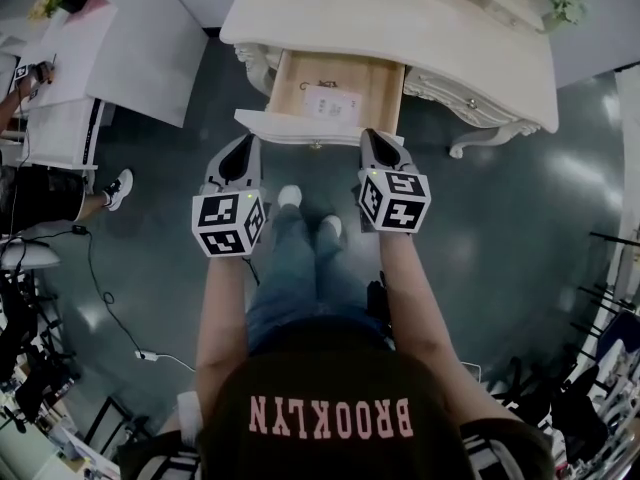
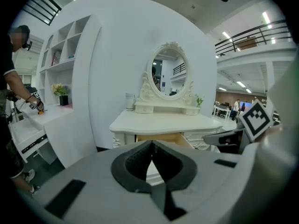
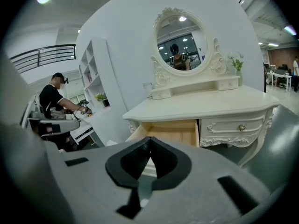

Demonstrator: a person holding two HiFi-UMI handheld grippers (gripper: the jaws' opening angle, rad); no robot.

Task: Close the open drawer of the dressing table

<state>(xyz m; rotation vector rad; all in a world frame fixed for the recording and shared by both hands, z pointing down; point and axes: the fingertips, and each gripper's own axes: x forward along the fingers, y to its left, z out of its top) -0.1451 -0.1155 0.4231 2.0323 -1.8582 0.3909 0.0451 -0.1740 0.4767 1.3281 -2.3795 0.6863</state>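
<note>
The white dressing table (image 1: pixel 400 28) has its left drawer (image 1: pixel 335 83) pulled out, showing a pale wood inside with a white paper (image 1: pixel 332 103) in it. The drawer's white front panel (image 1: pixel 300 128) faces me. My left gripper (image 1: pixel 247 143) is shut and empty, its tips just before the panel's left end. At the panel's right end my right gripper (image 1: pixel 372 136) is also shut and empty. I cannot tell whether either one touches the panel. The left gripper view shows its closed tips (image 2: pixel 152 146) before the drawer (image 2: pixel 163 138). In the right gripper view the closed tips (image 3: pixel 149 143) point at the drawer (image 3: pixel 170 130).
An oval mirror (image 3: pixel 180 38) and a small plant (image 3: pixel 236 59) stand on the table top. A closed drawer with a knob (image 3: pixel 241 127) sits to the right. Another person (image 1: pixel 30 183) works at a white desk (image 1: pixel 70 58) on the left. A cable (image 1: pixel 110 308) lies on the dark floor.
</note>
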